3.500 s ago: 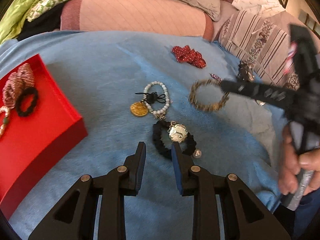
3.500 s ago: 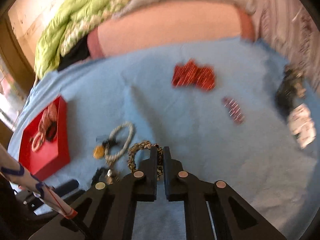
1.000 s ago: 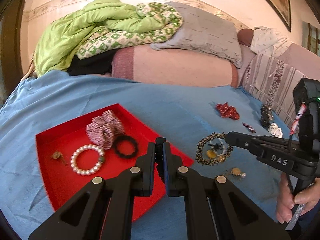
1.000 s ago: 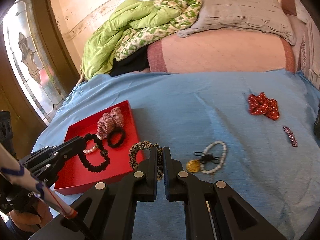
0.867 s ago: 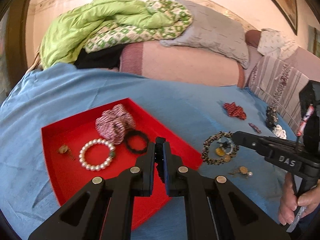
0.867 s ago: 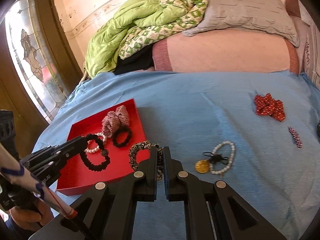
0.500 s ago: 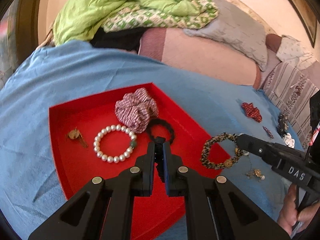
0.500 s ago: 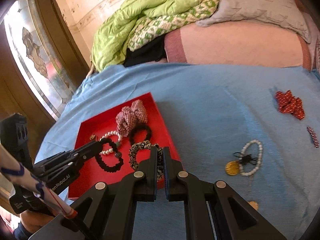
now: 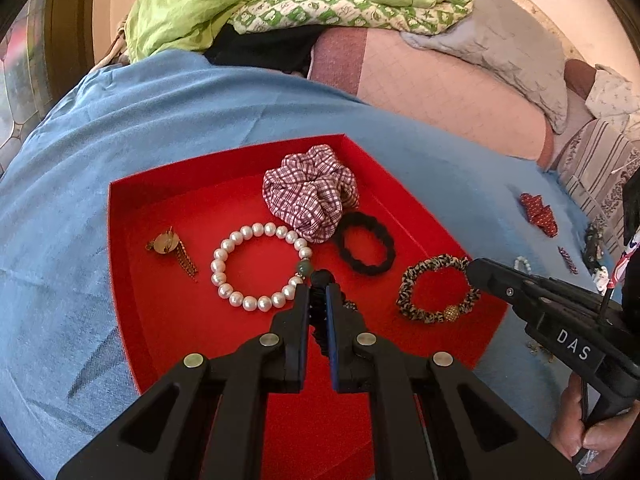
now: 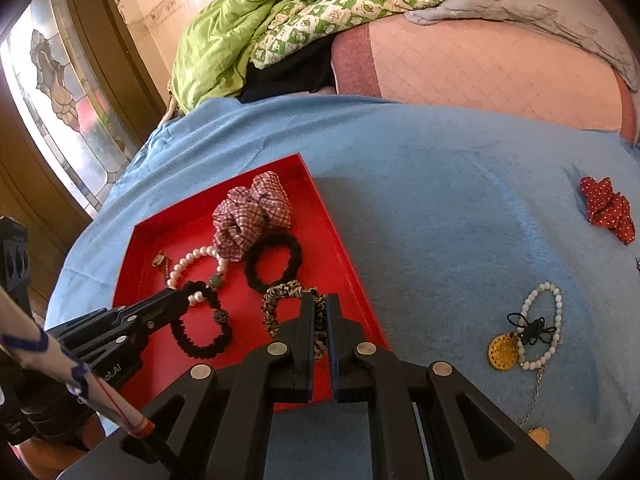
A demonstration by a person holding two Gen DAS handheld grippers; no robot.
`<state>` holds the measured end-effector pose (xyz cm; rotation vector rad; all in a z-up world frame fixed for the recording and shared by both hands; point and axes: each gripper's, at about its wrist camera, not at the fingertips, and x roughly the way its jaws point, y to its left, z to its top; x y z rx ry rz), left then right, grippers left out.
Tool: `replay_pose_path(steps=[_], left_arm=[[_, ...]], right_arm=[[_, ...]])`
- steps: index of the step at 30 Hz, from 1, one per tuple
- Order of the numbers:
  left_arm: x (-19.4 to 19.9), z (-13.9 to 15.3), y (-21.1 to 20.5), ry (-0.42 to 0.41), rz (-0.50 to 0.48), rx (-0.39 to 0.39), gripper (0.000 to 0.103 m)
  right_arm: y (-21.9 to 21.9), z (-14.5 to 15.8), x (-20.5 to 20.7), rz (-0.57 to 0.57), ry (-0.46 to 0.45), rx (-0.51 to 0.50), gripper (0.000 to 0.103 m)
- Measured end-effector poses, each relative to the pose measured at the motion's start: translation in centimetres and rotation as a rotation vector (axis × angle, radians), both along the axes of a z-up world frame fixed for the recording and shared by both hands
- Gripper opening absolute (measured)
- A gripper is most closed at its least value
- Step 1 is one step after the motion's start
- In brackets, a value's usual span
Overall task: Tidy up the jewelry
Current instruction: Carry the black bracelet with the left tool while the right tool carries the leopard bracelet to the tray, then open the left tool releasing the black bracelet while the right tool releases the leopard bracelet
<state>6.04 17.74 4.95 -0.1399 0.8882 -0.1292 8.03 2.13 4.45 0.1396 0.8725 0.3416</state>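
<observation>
Across the bed, a blue blanket (image 10: 440,184) is lying under everything, with a green quilt (image 10: 256,20) and a grey pillow (image 9: 512,40) heaped at the far end. On the blanket's left part a red tray (image 9: 132,216) is sitting.

Your left tool (image 9: 318,296) is hanging over the tray's near half, its jaws pressed together on a black beaded band (image 10: 200,320), which is dangling as a loop above the tray floor. Your right tool (image 10: 320,316) is poised over the tray's right side, its jaws clamped on a leopard scrunchie (image 9: 436,288) that is hanging just above the tray's near right corner.

Lying in the tray, a plaid scrunchie (image 9: 310,196) is sitting toward the far side, touching a black hair tie (image 9: 364,242) on its right and a pearl bracelet (image 9: 256,266) on its near left. A gold earring (image 9: 172,248) is resting apart, toward the tray's left wall.

Out on the blanket to the right, well clear of the tray, a red dotted scrunchie (image 10: 608,208) is lying farthest back. Nearer you, a white bead bracelet (image 10: 540,328) with a black bow is touching a gold medallion (image 10: 502,354).
</observation>
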Motion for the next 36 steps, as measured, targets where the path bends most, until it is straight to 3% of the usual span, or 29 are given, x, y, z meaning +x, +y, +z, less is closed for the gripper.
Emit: replay_pose_path(steps=[16,31,36], left_arm=[[0.3,-0.6,0.0,0.014,0.014,0.031,0.007],[0.2,-0.4,0.1,0.015,0.022,0.038,0.01],[0.1,-0.2,0.3,0.002,0.033,0.041,0.024]], right_arm=[[0.4,-1.3,0.4,0.018,-0.001,-0.049,0.007],[0.3,-1.0,0.3,0.027,0.012,-0.027,0.008],[0.3,-0.8,0.1,0.03,0.017,-0.013,0.011]])
